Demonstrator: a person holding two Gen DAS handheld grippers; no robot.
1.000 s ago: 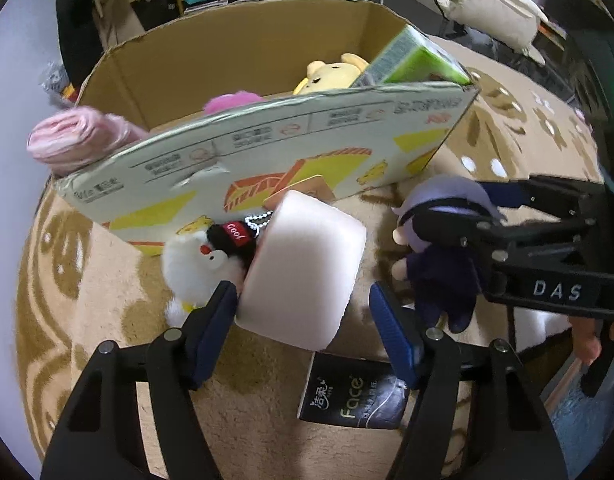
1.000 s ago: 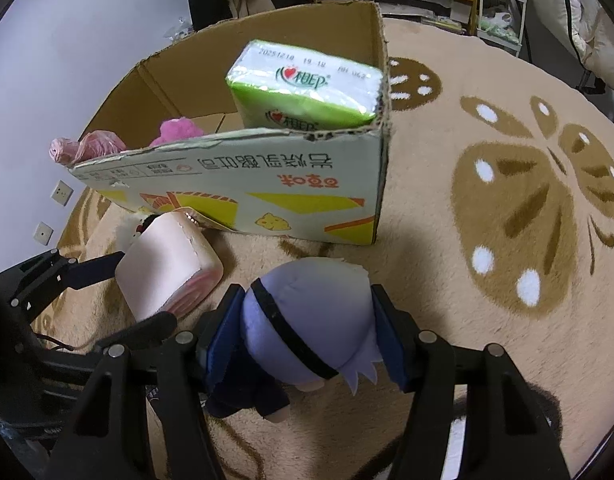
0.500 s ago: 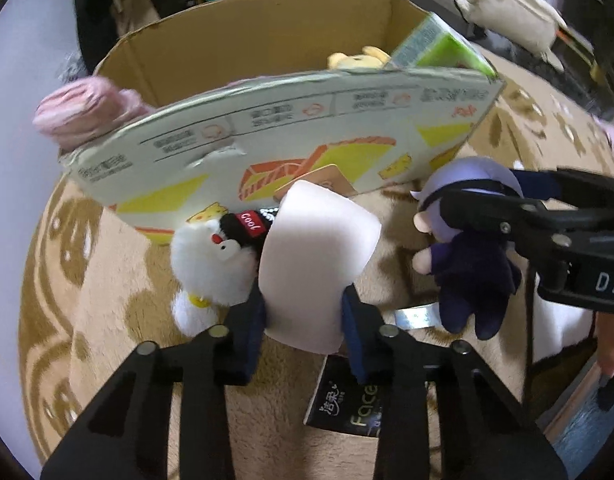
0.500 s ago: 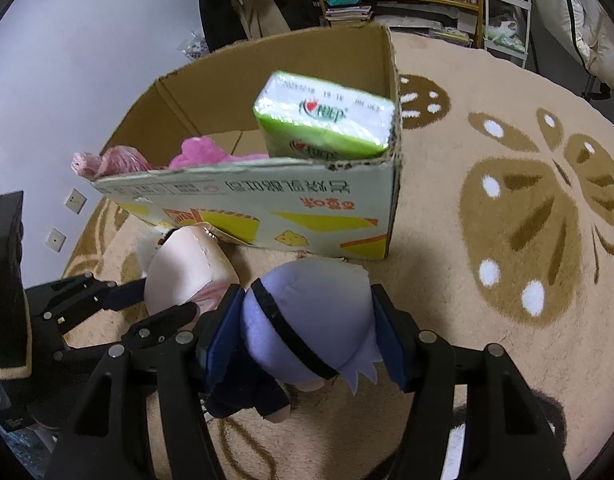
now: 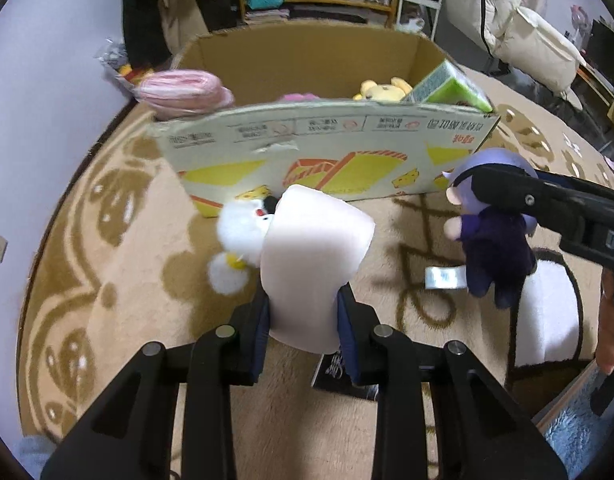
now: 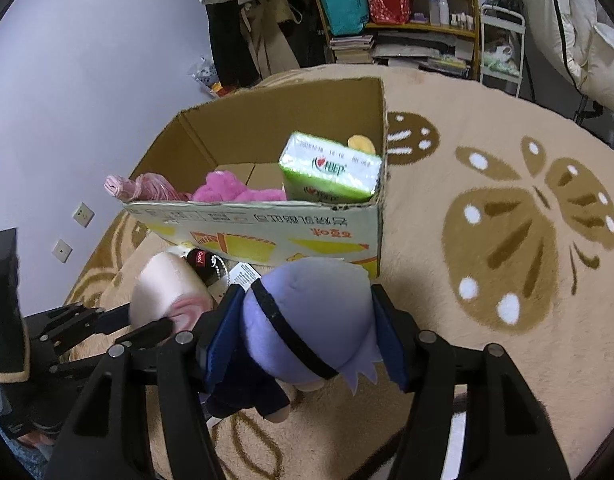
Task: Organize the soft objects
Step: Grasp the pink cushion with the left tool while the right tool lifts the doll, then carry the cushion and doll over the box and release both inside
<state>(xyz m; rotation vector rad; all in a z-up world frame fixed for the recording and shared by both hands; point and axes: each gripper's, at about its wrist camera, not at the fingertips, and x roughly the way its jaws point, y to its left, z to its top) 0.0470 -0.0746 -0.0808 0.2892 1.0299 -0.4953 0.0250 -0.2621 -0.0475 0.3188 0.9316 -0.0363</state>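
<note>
My left gripper (image 5: 305, 324) is shut on a pale pink foam block (image 5: 313, 264), squeezing its lower end and holding it off the rug. My right gripper (image 6: 307, 338) is shut on the head of a purple-haired doll (image 6: 307, 320), which hangs above the rug; the same doll (image 5: 491, 236) shows at the right of the left wrist view. The open cardboard box (image 5: 327, 152) stands just beyond both, holding a green tissue pack (image 6: 331, 170), a pink plush (image 6: 231, 190) and a yellow plush (image 5: 383, 90). A white fluffy toy (image 5: 243, 232) lies on the rug behind the foam block.
A pink bundle (image 5: 179, 88) rests on the box's left corner. A dark packet (image 5: 339, 376) and a small silver pack (image 5: 445, 278) lie on the beige patterned rug (image 6: 507, 220). Shelves (image 6: 395, 8) and hanging clothes stand behind the box. A person's hand (image 5: 611, 324) is at the right edge.
My left gripper closed on the foam block and lifted it off the rug. The right gripper rose with the doll; the box's inside now shows more.
</note>
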